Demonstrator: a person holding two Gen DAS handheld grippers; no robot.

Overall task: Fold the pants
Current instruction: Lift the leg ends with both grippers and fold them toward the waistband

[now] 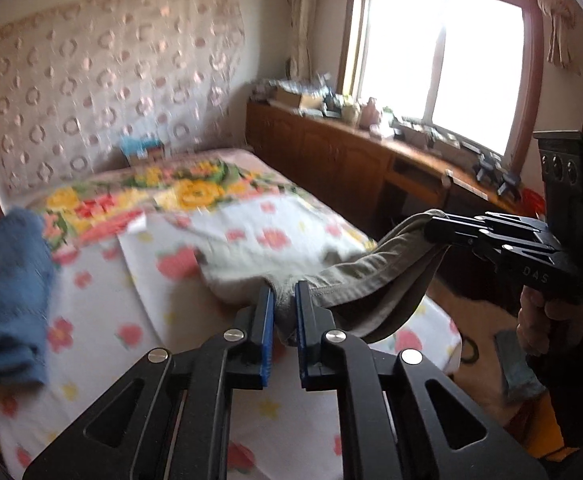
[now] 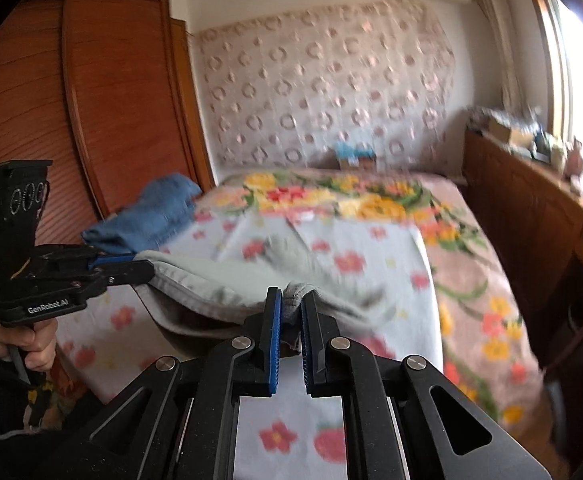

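Left hand-held gripper [image 1: 284,292] and right hand-held gripper [image 2: 291,300] each clenched on a near edge of the grey-green pants [image 1: 371,276], held up with that edge stretched side to side between them, rest trailing away onto the bed [image 2: 371,240], far end blurred.

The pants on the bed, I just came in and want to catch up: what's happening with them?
A person is holding one tool in each hand, and both are clamped on the grey-green pants. The left tool and the right tool each pinch an edge of the fabric, lifted and stretched between them above the floral sheet on the bed. The rest of the garment trails onto the sheet. A blue cloth lies at the bed's far left. No fold shows yet.
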